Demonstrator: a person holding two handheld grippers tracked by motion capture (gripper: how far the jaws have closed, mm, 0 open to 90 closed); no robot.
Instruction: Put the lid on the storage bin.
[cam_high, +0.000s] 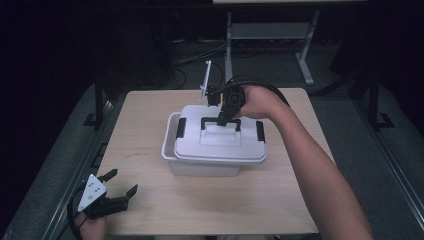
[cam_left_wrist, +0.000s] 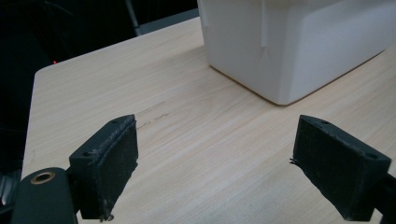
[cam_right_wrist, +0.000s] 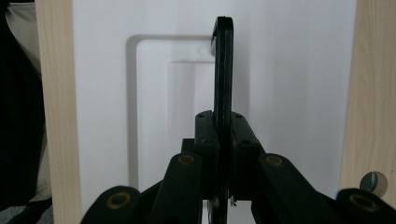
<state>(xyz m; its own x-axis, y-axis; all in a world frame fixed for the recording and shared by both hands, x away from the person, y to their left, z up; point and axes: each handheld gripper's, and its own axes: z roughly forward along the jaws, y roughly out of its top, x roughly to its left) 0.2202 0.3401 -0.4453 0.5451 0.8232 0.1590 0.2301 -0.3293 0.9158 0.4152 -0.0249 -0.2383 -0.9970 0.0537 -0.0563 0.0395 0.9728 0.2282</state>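
A white storage box (cam_high: 200, 167) stands mid-table, and its lid (cam_high: 220, 145) sits shifted to the right, so the box rim shows at the left. The lid has a black handle (cam_high: 205, 120) and black latches (cam_high: 181, 127) at its ends. My right gripper (cam_high: 223, 119) comes down from the far side and is shut on the raised handle (cam_right_wrist: 223, 60); its pads (cam_right_wrist: 205, 135) clamp the bar over the white lid (cam_right_wrist: 289, 84). My left gripper (cam_high: 124, 181) rests low at the table's near left corner, open and with nothing in it (cam_left_wrist: 215, 163), facing the box (cam_left_wrist: 299, 46).
The wooden table (cam_high: 150, 150) has bare room to the left and in front of the box. A thin white upright piece (cam_high: 206, 80) stands at the far edge behind the right gripper. Desk legs and cables lie on the floor beyond.
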